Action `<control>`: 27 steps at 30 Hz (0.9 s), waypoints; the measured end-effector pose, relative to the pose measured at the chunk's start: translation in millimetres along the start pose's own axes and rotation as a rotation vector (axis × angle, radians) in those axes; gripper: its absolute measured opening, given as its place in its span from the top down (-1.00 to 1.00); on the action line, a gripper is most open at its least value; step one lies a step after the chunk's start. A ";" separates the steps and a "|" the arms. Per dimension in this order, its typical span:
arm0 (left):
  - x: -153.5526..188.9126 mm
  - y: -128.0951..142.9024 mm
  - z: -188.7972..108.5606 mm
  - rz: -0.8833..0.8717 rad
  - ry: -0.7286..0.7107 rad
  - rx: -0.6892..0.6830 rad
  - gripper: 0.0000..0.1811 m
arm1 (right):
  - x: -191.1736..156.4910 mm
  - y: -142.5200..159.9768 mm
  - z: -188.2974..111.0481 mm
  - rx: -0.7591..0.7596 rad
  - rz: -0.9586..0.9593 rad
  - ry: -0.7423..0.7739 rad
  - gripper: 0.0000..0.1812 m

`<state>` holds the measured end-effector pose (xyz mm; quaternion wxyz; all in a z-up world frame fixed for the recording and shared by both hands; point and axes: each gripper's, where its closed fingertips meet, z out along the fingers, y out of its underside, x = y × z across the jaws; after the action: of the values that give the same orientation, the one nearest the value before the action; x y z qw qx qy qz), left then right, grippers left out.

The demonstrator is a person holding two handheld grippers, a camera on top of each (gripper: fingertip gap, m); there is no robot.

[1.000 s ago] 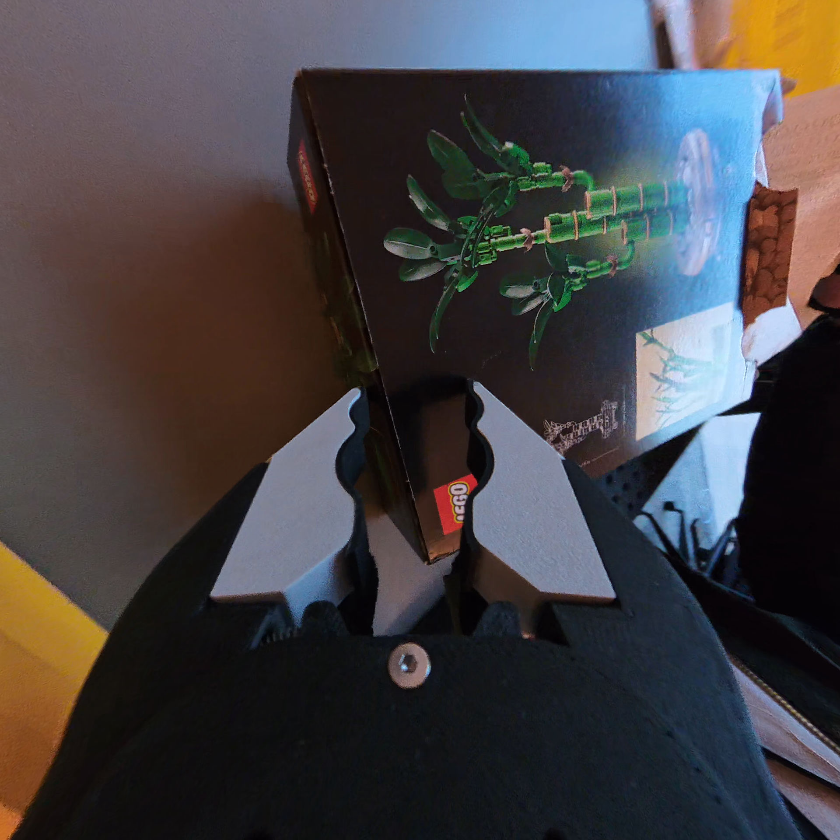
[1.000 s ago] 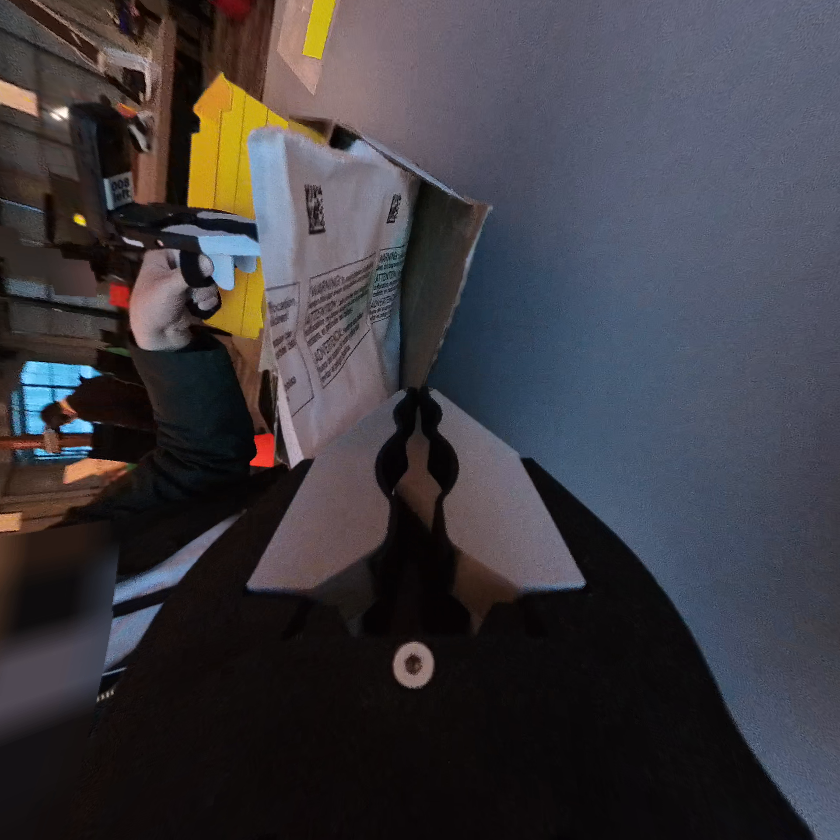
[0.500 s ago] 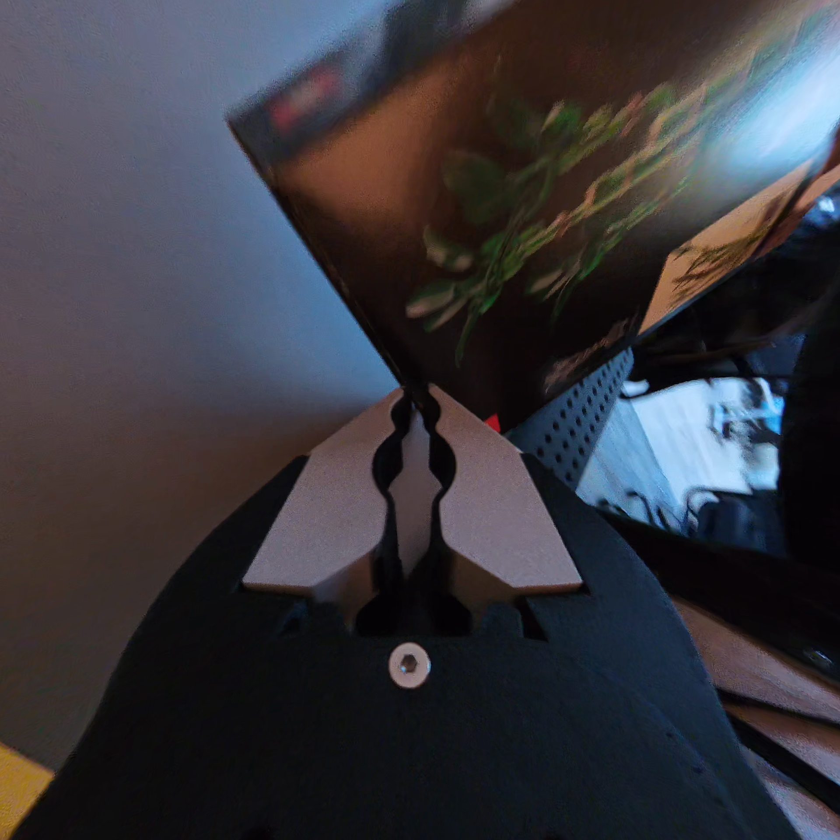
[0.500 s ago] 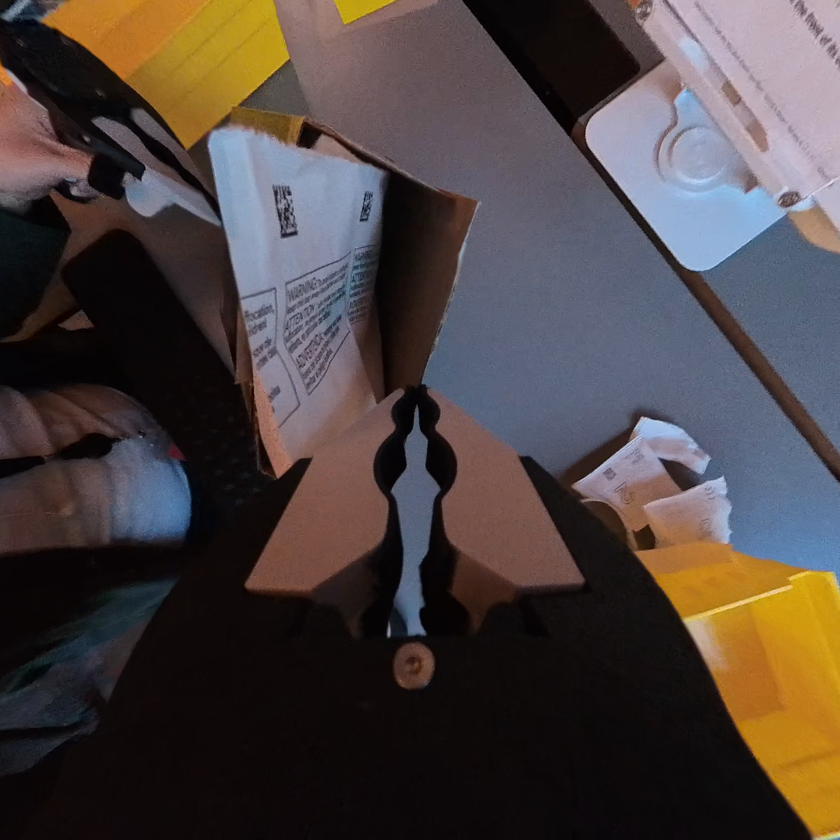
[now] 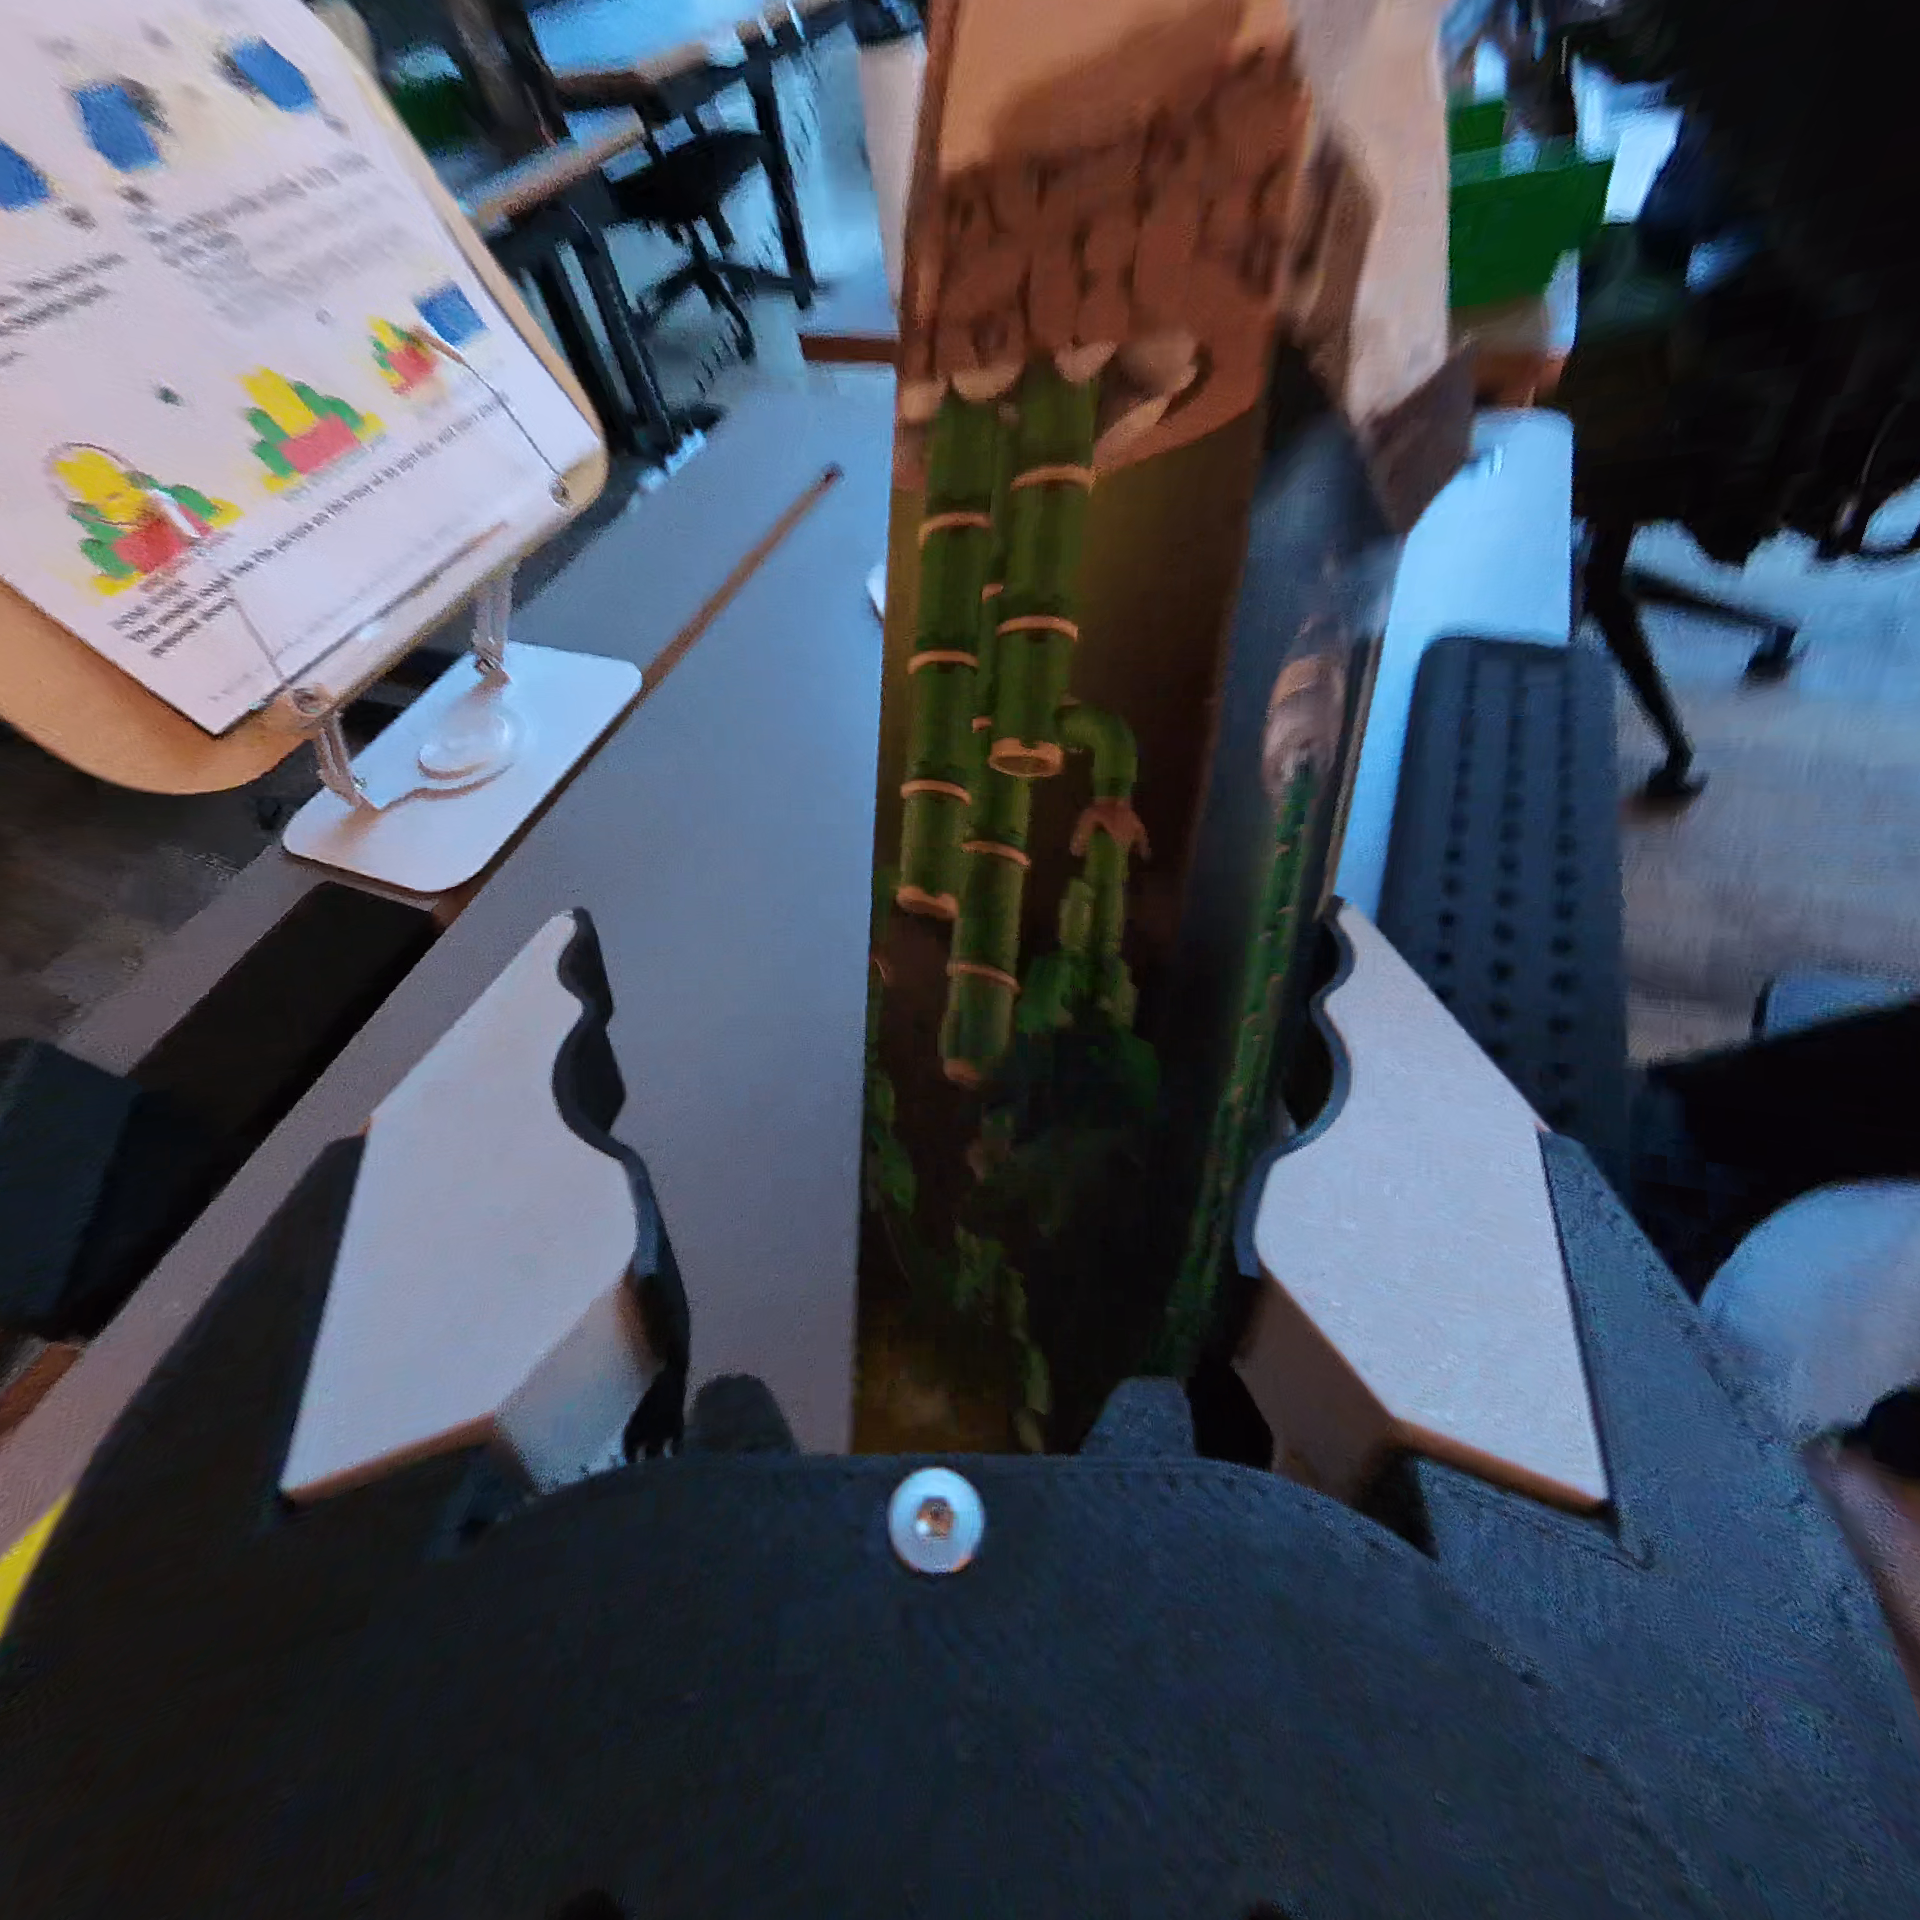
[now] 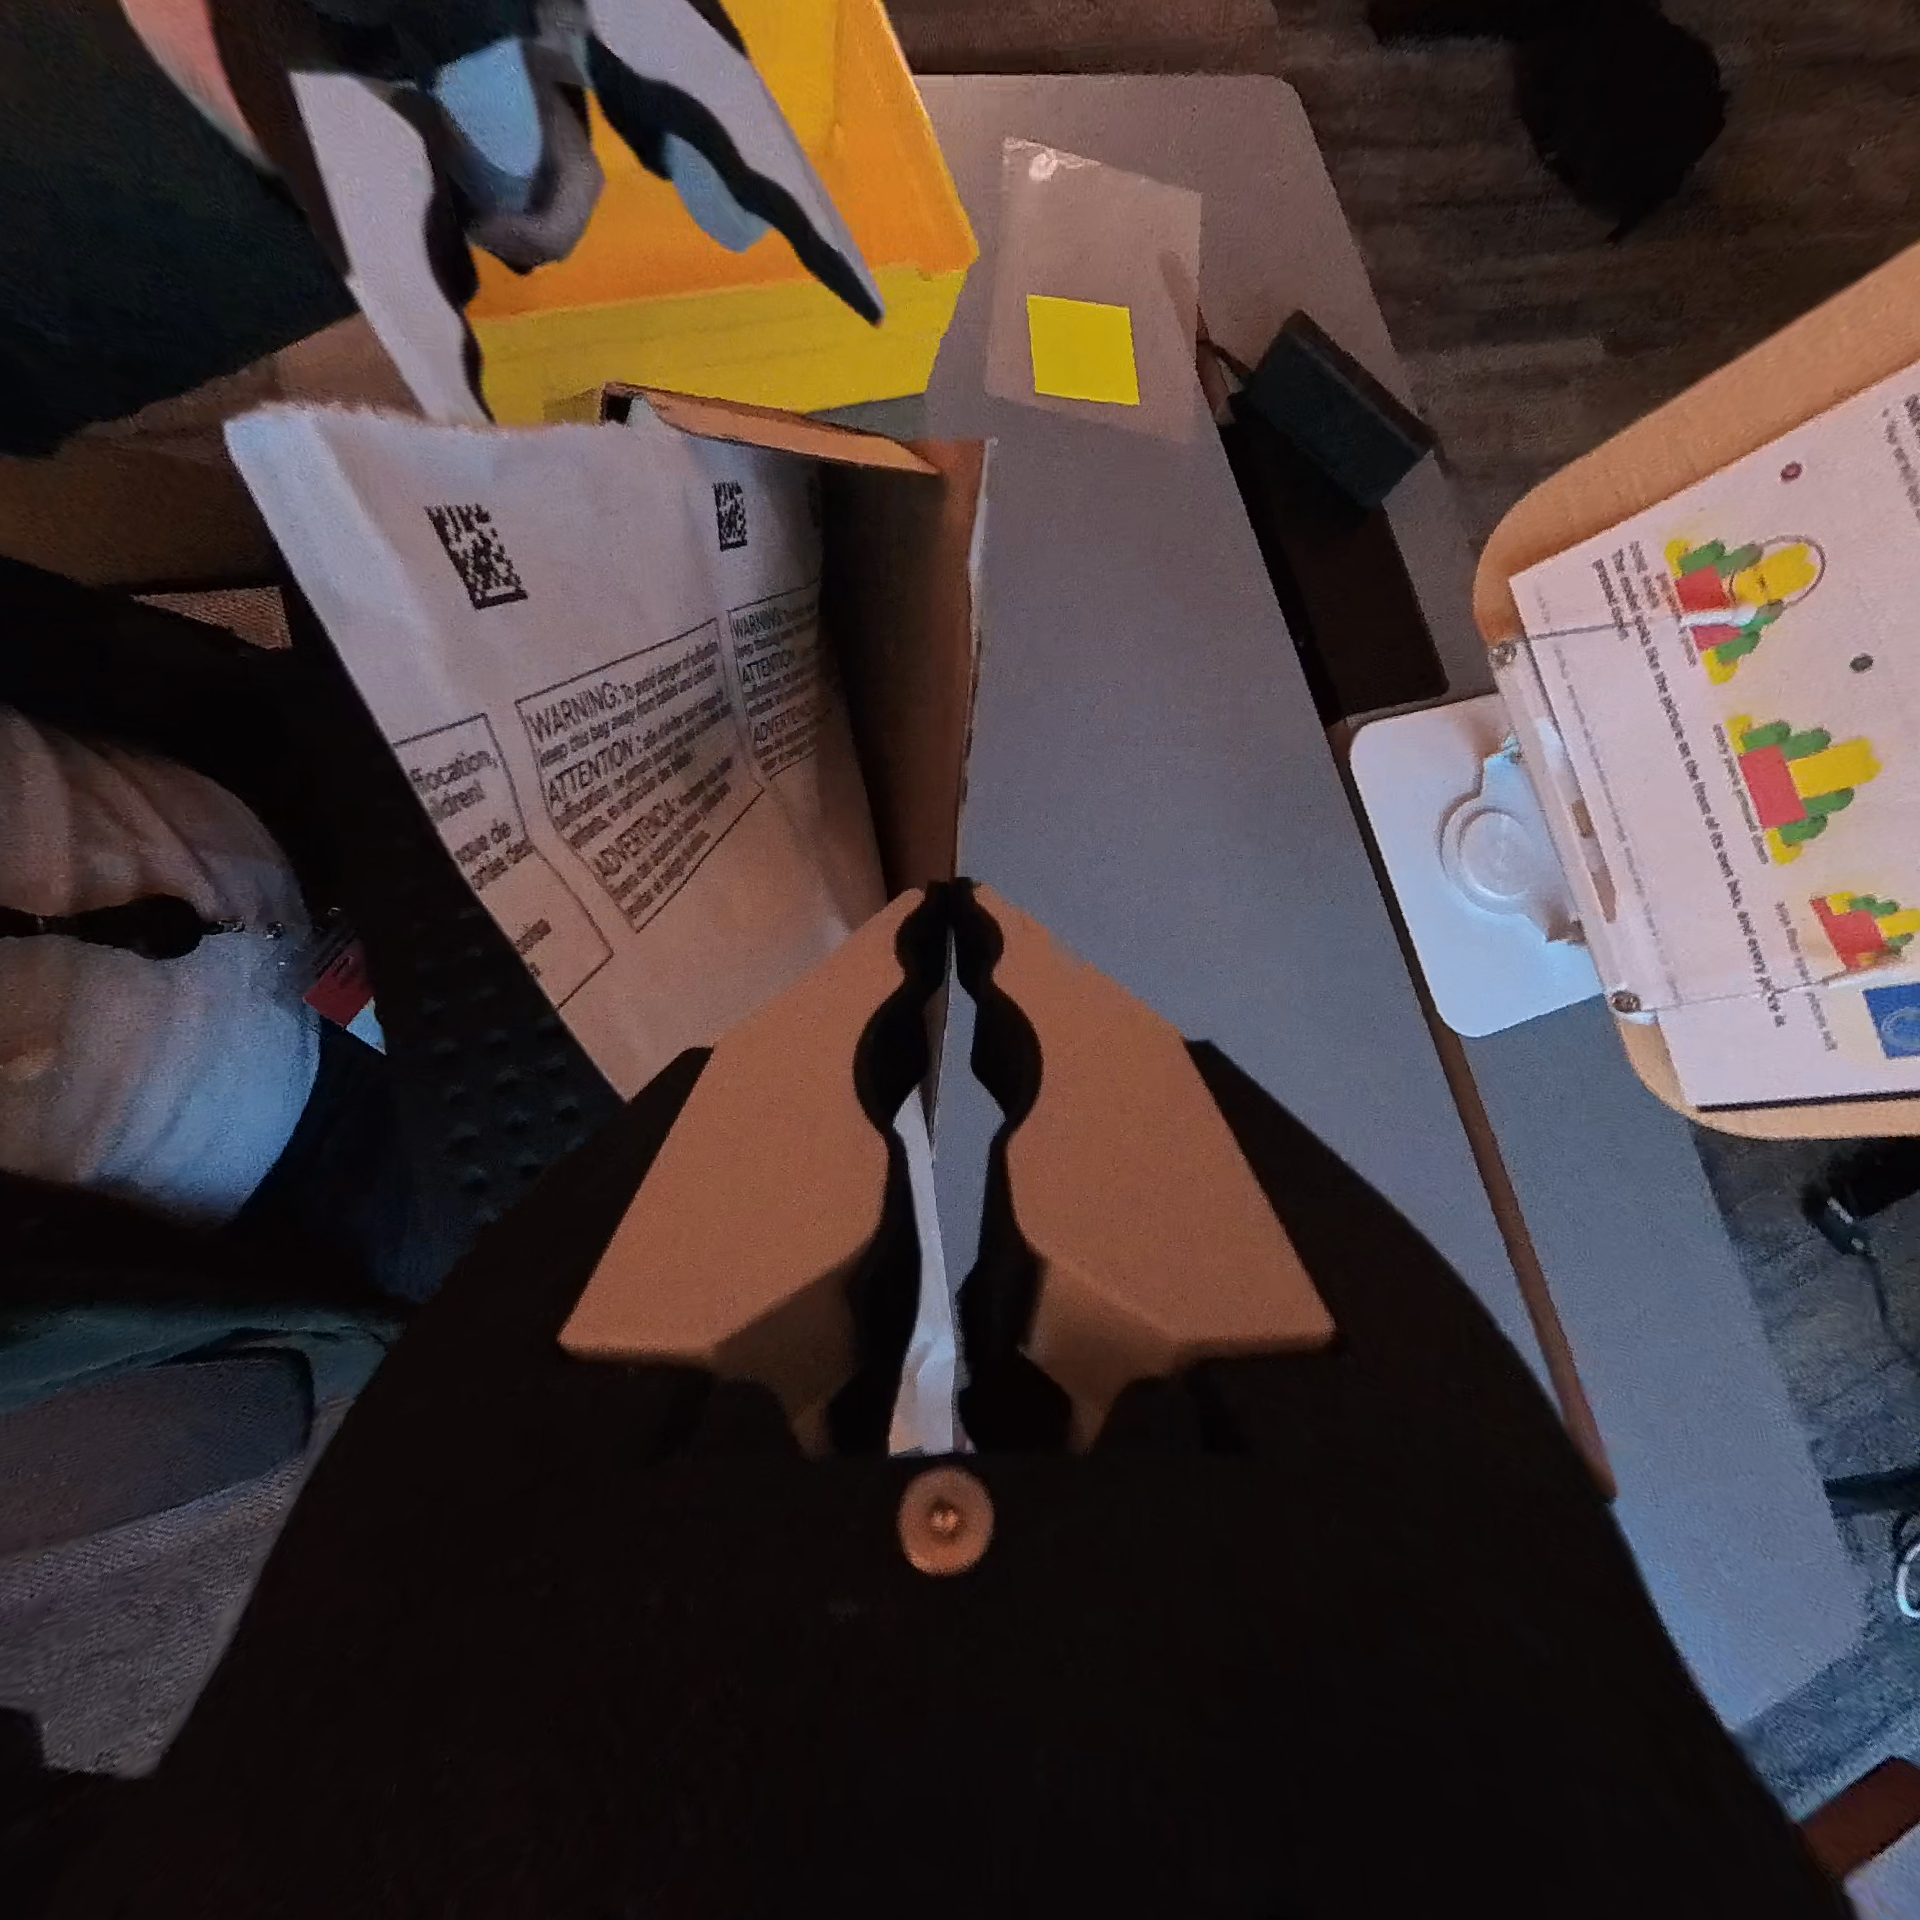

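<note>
Bamboo-printed toy box runs toward 12 o'clock over the grey table, between the wide-spread jaws of the left gripper, close against its right finger only; the right gripper pinches tight on the box's open-end wall; a white paper bag pokes out at 10 o'clock.

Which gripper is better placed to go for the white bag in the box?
Left, probably. The left gripper is open and hangs by the top edge of the white bag, while the right gripper looks shut on the box flap.
</note>
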<state>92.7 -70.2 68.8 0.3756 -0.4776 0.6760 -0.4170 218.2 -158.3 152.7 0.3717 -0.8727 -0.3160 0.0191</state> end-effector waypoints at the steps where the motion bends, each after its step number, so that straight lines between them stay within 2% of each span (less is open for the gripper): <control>1: 2.2 3.7 4.7 0.044 0.012 -0.040 -0.47 | -6.7 -4.8 -1.4 0.014 -0.045 -0.003 1.00; 3: 10.6 6.6 9.3 0.109 0.071 -0.077 -0.57 | -19.1 -12.5 -3.1 0.040 -0.160 0.007 1.00; 7: 45.5 15.3 13.7 0.036 0.327 -0.124 -0.45 | -28.0 -15.6 -6.3 0.075 -0.223 0.028 1.00; 8: 58.8 18.2 12.9 0.005 0.417 -0.136 -0.37 | -30.2 -17.4 -6.9 0.091 -0.238 0.033 1.00; 9: 74.2 19.7 9.1 -0.023 0.523 -0.145 -0.11 | -33.0 -20.1 -6.3 0.110 -0.262 0.044 1.00; 10: 82.8 19.1 6.0 -0.043 0.579 -0.142 0.01 | -31.2 -19.6 -6.3 0.113 -0.268 0.073 1.00; 15: 77.5 19.4 0.4 -0.035 0.496 -0.092 0.06 | -38.0 -26.5 -7.6 0.199 -0.151 0.043 1.00; 18: 57.4 21.5 -5.3 0.062 0.290 -0.120 0.18 | -39.3 -29.0 -6.9 0.188 -0.107 0.081 1.00; 19: 54.0 23.0 -6.2 0.127 0.215 -0.140 0.09 | -39.2 -29.6 -6.5 0.183 -0.101 0.099 1.00; 21: 52.8 31.9 -2.4 0.265 0.098 -0.192 0.05 | -43.6 -31.9 -6.6 0.198 -0.100 0.109 1.00; 27: 59.8 32.4 -0.1 0.271 0.156 -0.153 0.07 | -58.3 -23.7 -13.9 0.289 -0.174 0.107 1.00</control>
<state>66.1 -121.2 32.4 0.3371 -0.3755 0.7911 -0.3457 162.5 -187.7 166.7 0.5097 -0.7793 -0.3643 -0.0145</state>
